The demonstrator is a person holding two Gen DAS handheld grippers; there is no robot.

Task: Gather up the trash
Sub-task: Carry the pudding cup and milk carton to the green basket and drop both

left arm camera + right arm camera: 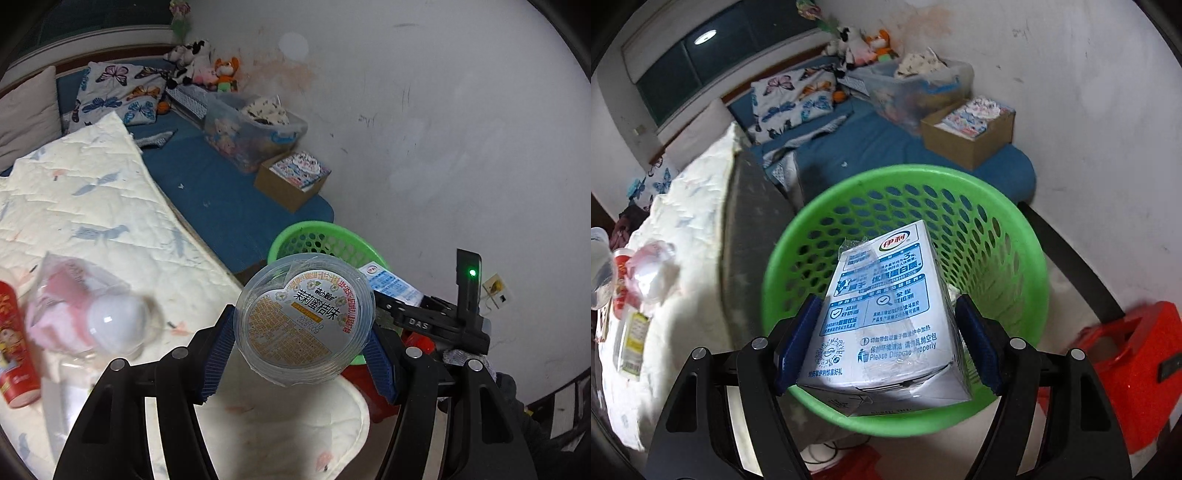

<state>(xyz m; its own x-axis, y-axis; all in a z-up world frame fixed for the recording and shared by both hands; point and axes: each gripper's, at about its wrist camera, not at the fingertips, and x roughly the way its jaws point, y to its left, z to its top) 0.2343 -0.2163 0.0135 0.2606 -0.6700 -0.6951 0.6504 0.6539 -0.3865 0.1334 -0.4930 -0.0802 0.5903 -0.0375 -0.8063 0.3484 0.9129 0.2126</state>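
My left gripper [303,354] is shut on a clear plastic cup [304,319] with a printed foil lid, held above the bed's edge. Behind the cup stands the green perforated basket [295,236]. To the right of it the other gripper's body [443,321] holds a white and blue milk carton [393,284]. In the right wrist view my right gripper [886,339] is shut on that milk carton [882,317], directly over the mouth of the green basket [1027,258]. The basket's bottom is hidden by the carton.
On the white quilt [92,206] lie a red can [14,347] and a clear bag with pink and white contents [88,314]. A cardboard box [291,184] and a clear storage bin [251,136] sit on the blue mattress. A red stool [1123,369] stands beside the basket.
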